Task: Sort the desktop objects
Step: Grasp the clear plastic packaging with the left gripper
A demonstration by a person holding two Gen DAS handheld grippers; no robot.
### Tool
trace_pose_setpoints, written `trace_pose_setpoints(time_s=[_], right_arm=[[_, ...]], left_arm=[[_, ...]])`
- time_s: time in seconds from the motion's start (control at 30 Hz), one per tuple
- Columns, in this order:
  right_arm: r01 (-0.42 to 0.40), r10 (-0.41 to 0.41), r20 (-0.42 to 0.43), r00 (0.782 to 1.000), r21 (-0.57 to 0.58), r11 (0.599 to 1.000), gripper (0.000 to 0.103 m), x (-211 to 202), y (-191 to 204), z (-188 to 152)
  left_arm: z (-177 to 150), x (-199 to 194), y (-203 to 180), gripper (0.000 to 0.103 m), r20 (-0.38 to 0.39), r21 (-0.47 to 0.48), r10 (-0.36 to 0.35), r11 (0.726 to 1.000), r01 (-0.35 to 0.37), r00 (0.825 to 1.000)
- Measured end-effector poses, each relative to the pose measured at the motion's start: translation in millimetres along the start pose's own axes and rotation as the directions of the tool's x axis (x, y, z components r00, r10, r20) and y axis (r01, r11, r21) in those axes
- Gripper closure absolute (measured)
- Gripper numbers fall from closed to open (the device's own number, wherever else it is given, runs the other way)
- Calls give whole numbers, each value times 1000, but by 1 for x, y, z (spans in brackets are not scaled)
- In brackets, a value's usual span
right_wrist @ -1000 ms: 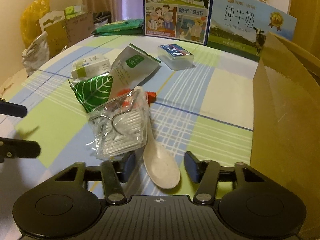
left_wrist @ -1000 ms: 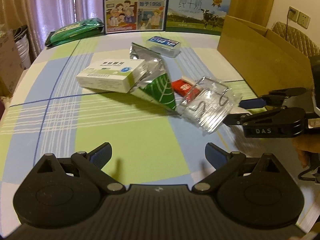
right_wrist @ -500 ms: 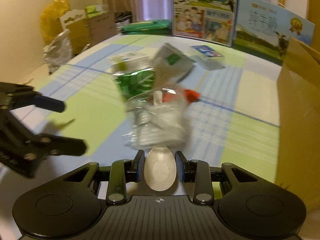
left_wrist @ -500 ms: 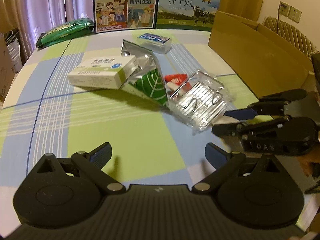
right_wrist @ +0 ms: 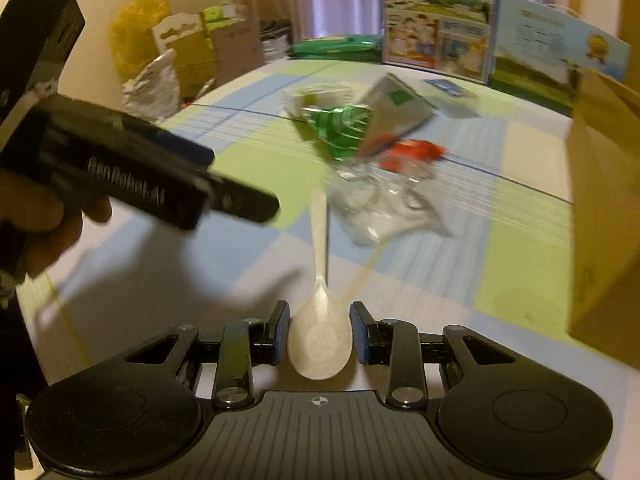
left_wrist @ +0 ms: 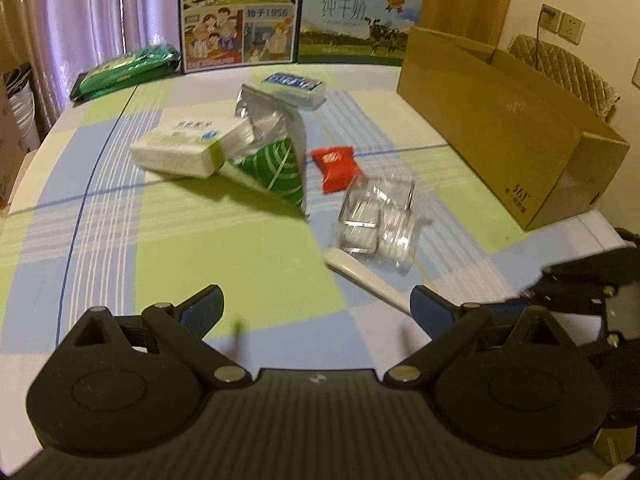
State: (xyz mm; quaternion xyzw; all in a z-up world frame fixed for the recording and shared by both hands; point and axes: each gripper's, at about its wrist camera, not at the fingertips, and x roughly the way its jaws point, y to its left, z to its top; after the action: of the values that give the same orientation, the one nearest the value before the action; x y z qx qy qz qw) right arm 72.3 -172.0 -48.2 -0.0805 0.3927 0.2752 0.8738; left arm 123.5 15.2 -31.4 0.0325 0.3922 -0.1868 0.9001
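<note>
Off-white and speckled, the spoon (right_wrist: 320,336) is the thing we've got right now: its bowl sits squeezed between the blue pads of our right gripper (right_wrist: 319,332), handle pointing away from us toward the pile. Just past the handle tip lies a crinkly clear plastic pack (left_wrist: 378,222), touching or nearly touching the spoon in the left wrist view. Behind that pack sits a red sachet (left_wrist: 337,164), and beyond it a green leaf-print foil bag (left_wrist: 276,160) leaning on a white medicine box (left_wrist: 184,146). Farther back from the spoon there's a small blue-labelled clear case (left_wrist: 294,86). Right of the spoon stands a big open cardboard box (left_wrist: 504,132). Our left gripper (left_wrist: 316,304) hovers beside the spoon, jaws spread wide with nothing in them, over the checked tablecloth (left_wrist: 120,240).
</note>
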Motion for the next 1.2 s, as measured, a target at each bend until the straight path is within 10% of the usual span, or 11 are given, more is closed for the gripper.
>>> trace_pose_setpoints(time_s=[0.47, 0.7, 0.8, 1.2], right_arm=[[187, -188, 0, 982, 94, 978, 73, -50, -46, -44], [238, -246, 18, 969, 198, 951, 73, -51, -56, -39], [237, -249, 24, 968, 232, 943, 73, -51, -60, -37], [223, -237, 34, 971, 229, 947, 69, -53, -43, -39]], left_arm=[[37, 62, -45, 14, -5, 81, -53, 995, 53, 999], [45, 86, -54, 54, -37, 36, -21, 999, 23, 999], [42, 80, -54, 75, -44, 43, 9, 999, -7, 999], [-35, -6, -48, 76, -80, -44, 60, 997, -64, 995]])
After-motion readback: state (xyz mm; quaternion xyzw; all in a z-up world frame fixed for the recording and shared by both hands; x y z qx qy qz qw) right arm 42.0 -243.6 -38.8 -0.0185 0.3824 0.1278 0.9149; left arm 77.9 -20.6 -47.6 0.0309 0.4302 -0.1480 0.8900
